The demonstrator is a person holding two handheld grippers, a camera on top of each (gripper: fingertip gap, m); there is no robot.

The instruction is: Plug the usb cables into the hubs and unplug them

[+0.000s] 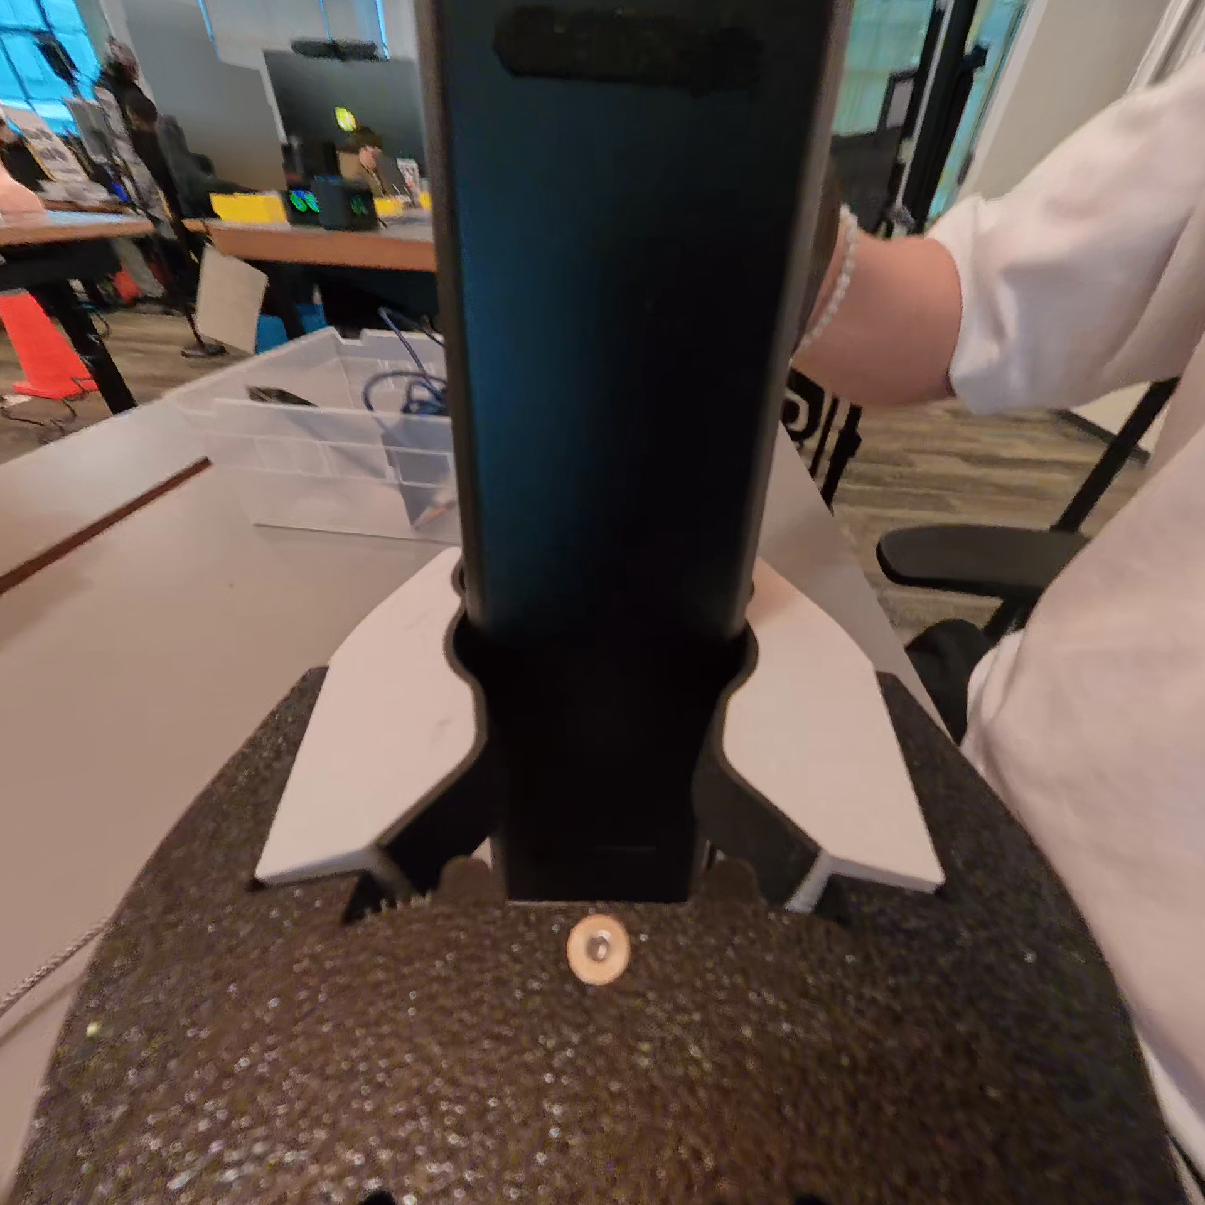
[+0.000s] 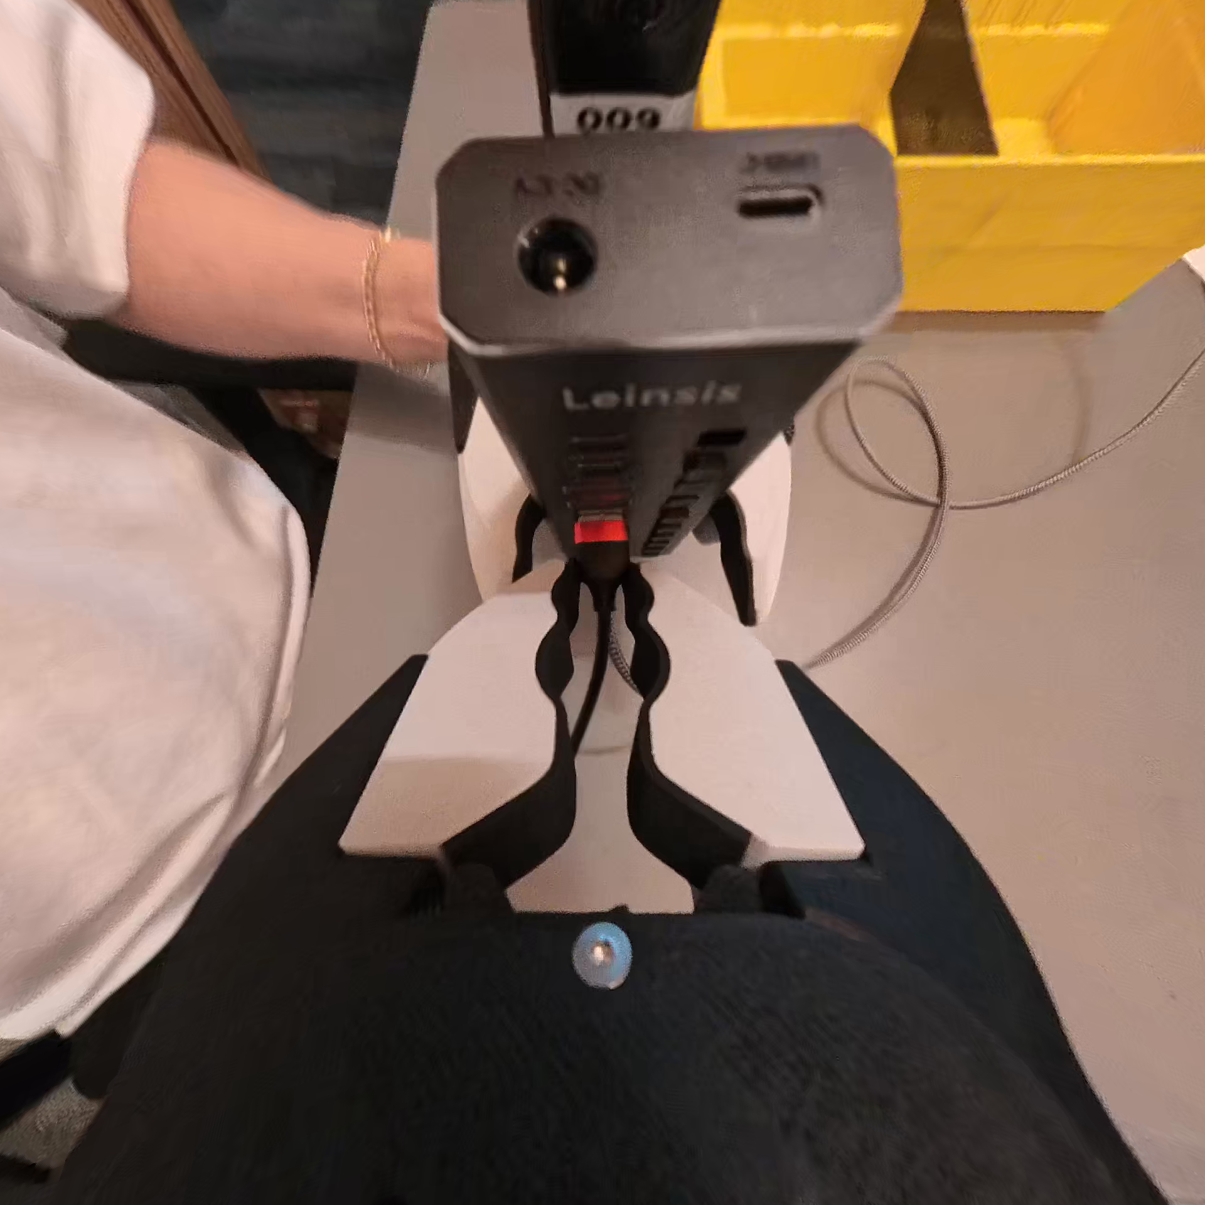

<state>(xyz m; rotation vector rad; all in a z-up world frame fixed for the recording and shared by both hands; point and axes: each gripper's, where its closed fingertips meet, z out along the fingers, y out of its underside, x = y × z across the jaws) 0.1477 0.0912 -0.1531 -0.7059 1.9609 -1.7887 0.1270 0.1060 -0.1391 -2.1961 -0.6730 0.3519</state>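
The hub point(image 2: 658, 339), a dark grey block, stands on end right ahead of the right tool point(image 2: 596, 574), its port face turned toward the camera. And there is the usb plug point(image 2: 601, 531), red collar showing, at a port low in the left row, just off the tool's tips. The right tool is clenched on that plug, its black cable point(image 2: 587, 678) trailing back between the fingers. Whether the plug is fully seated, I cannot tell; the collar sits right at the port mouth.

Over on the other side, the left tool point(image 1: 603, 626) is grasping the hub's lower body, bracing it upright, the dark slab filling the view straight ahead.

My read: this is the plug-or-pull moment at that port. The next move calls for a straight line along the port axis, no twisting, with the left tool holding firm.

Room now. A grey braided cable point(image 2: 932, 495) loops on the bench point(image 2: 1011, 717) to the right of the right tool; a yellow bin point(image 2: 1043, 228) sits beyond. The bench edge and the person's arm point(image 2: 274, 274) lie close on the left. Ahead-left of the left tool stands a clear organiser box point(image 1: 313, 450).
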